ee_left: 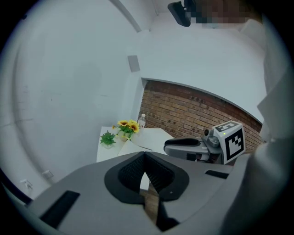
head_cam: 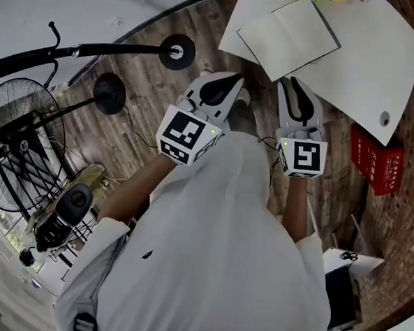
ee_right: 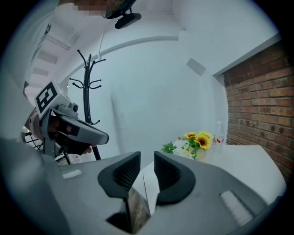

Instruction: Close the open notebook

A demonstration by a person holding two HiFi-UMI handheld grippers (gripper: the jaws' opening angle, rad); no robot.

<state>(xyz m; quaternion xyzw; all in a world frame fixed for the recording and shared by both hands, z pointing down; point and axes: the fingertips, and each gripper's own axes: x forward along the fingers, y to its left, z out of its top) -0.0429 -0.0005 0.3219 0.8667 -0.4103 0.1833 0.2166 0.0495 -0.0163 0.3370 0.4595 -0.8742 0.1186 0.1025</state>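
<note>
Head view, notebook: lies open and flat on the white counter, by the counter edge nearest the person.
Head view, axis: its long side slants from the picture's lower left to upper right.
Head view, look: pale blank pages with a thin dark line along the right edge.
Head view, grippers: the left hand-held gripper and the right hand-held gripper are side by side close to that edge. Both point toward the notebook and neither touches it.
Left gripper view, jaws: the tips meet with nothing between them.
Left gripper view, notebook: on the counter beyond the jaws, in front of the sunflowers and a bottle.
Right gripper view, jaws: they stand a narrow gap apart and grip nothing. A white page shows through the gap, farther off.
Right gripper view, surroundings: a coat stand at left.
</note>
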